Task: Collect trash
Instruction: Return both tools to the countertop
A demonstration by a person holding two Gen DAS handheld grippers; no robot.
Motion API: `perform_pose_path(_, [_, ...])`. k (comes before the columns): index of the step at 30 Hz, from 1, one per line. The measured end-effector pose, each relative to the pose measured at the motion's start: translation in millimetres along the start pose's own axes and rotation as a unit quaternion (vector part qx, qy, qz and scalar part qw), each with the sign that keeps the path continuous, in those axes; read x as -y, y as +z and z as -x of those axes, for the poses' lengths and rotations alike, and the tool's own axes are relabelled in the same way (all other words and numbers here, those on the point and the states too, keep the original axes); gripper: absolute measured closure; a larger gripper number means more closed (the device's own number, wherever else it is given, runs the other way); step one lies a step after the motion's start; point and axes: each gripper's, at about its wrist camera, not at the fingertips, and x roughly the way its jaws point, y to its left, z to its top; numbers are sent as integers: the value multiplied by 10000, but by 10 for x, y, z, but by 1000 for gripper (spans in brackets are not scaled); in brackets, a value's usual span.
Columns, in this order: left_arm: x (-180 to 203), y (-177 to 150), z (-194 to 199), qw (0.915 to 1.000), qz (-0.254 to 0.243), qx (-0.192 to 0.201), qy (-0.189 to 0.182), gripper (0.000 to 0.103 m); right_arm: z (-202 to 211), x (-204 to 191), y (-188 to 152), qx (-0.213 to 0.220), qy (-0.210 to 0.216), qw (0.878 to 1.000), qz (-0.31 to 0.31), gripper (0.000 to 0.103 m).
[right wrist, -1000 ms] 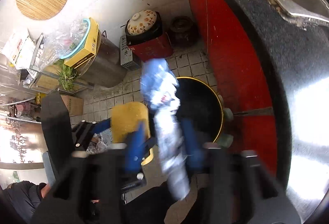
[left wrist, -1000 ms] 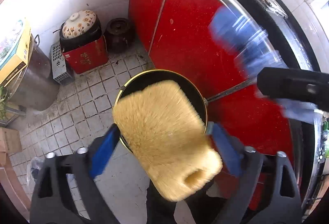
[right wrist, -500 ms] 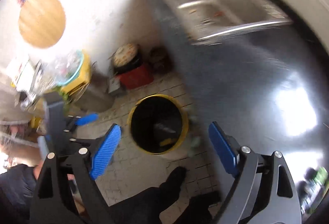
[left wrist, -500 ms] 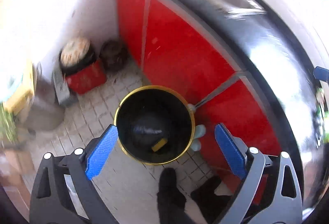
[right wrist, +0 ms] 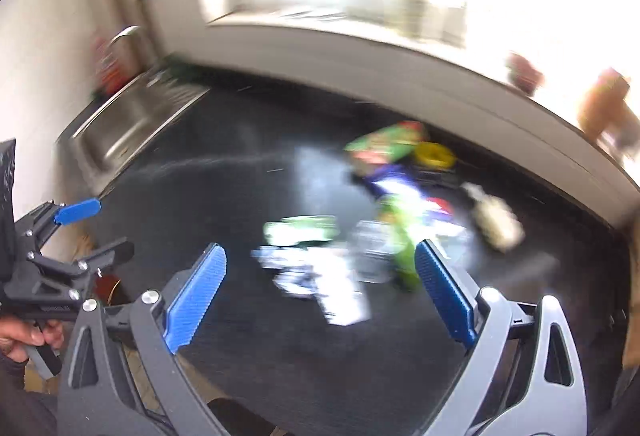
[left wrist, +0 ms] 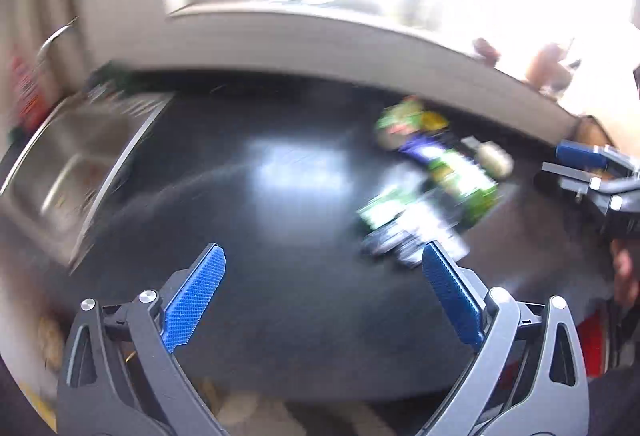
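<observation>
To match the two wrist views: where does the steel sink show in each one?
Left wrist: the steel sink lies at the left edge, set in the dark countertop.
Right wrist: the sink sits upper left, farther off.
Shared landmark: the blurred pile of wrappers on the countertop, right of centre in both.

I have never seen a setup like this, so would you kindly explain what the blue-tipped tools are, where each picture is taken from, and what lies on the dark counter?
A person holds a hand tool in each hand, each with two jaws padded in blue. Each picture comes from a camera on one tool, looking along its jaws. The left gripper is open and empty. The right gripper is opening, also empty. Both face a dark counter with a steel sink at its left. On it lies a blurred pile of wrappers, green, white and purple, beside a yellow ring.
</observation>
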Motion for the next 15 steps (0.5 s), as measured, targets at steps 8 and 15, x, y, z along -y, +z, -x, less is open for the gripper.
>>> perform_pose_path(8, [1033,483,-368,9950,-892,-106,-447,7,349,1165,-304,79,-556,9944,-891,11])
perform_pose_path(15, [1328,723,-792,9921,-1138,-343,-392,7,147,1586,-237,-88,-595,9918,-1123,11])
